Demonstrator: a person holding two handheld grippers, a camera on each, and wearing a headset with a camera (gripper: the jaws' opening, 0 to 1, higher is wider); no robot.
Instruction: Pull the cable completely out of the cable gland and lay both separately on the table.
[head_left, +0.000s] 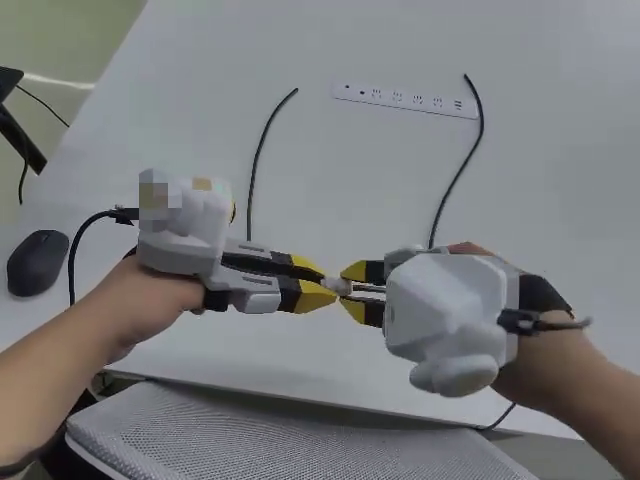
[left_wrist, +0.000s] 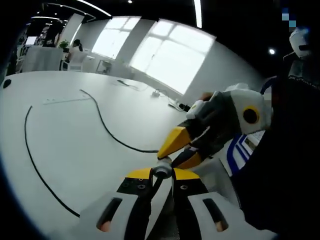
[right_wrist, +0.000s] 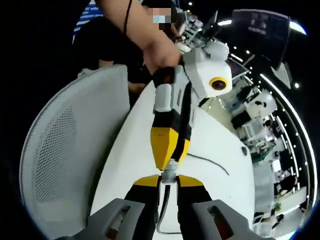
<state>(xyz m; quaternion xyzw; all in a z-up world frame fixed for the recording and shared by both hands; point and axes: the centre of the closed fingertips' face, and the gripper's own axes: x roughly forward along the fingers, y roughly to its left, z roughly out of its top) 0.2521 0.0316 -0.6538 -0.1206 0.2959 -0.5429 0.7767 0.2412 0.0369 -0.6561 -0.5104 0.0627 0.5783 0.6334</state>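
White bench (head_left: 400, 170), front edge: left gripper (left_wrist: 161, 175) and right gripper (right_wrist: 169, 181) jaws both clamp the cable gland (head_left: 340, 288); an off-axis pull could slip it over the edge.

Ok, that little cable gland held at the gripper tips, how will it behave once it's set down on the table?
The cable gland looks round, so it may roll on the smooth white table. It is tiny beside the left gripper holding it, so it is probably light and easily flicked away.
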